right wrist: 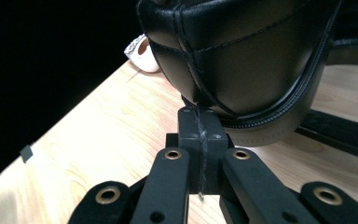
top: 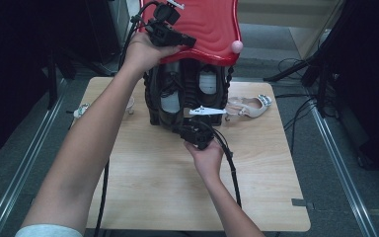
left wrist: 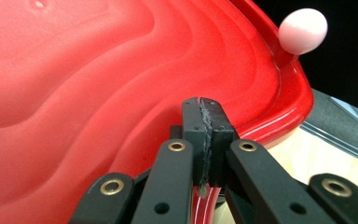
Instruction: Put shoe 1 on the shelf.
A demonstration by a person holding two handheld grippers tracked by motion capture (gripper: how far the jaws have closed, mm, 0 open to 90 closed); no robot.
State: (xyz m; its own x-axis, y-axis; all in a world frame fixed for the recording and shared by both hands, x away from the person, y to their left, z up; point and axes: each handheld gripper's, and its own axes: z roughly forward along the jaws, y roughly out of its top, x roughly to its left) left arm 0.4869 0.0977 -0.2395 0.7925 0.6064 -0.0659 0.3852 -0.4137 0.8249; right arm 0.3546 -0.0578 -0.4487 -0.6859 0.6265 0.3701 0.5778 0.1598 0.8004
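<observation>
Wood table (top: 153, 187) carries black shoe rack (top: 187, 96) under red lid (top: 212, 29). We rest left gripper (top: 170, 32) on lid, jaws together, empty. Right gripper (top: 193, 132), jaws together (nothing clamped), noses against black shoe (right wrist: 242, 60) at rack's base; we push slow, straight.

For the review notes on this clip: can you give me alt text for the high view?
A person's left gripper rests shut on the raised red lid of a black shoe case on a wooden table, while the shut right gripper meets the case's front. White shoes lie beside it.
</observation>
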